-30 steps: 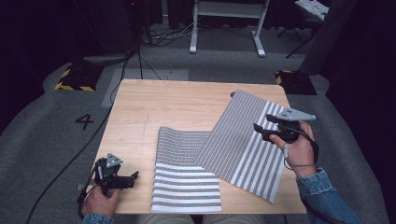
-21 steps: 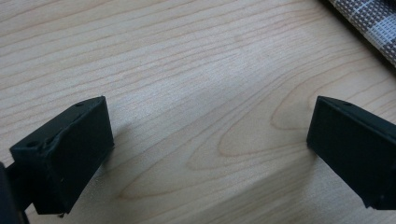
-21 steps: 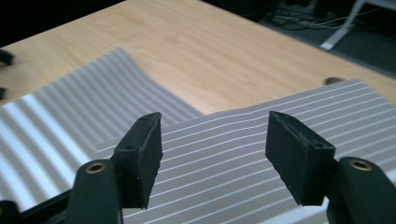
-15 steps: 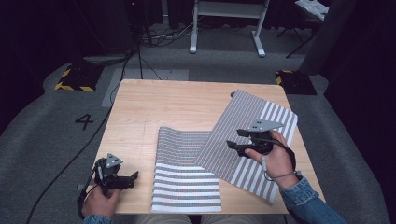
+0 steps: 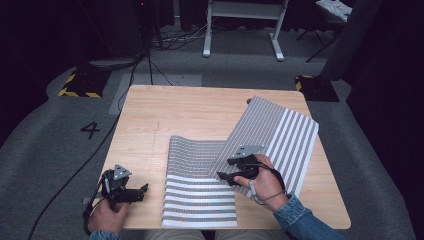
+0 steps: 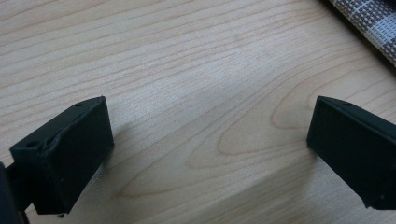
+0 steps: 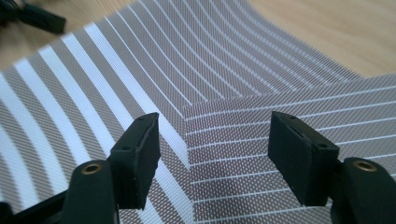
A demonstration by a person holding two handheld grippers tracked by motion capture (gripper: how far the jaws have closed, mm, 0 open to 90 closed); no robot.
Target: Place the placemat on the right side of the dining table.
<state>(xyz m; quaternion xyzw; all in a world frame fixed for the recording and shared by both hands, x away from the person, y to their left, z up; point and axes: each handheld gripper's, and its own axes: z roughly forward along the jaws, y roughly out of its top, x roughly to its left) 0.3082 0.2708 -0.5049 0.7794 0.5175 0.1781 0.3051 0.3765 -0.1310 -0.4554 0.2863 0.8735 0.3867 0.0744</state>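
resting at the near left corner of the wooden table (image 5: 190, 110), your left gripper (image 5: 141, 190) sits low in your left hand (image 5: 106, 216), its jaws spread wide over bare wood and holding nothing. just right of it lies the striped mat (image 5: 200, 200), flat at the near edge and curving upward further back. your right gripper (image 5: 223, 168), in your right hand (image 5: 265, 182), hovers over the corner where the second striped mat (image 5: 285, 135) overlaps the first, jaws apart with nothing between them. that second mat slants away toward the far right of the table.
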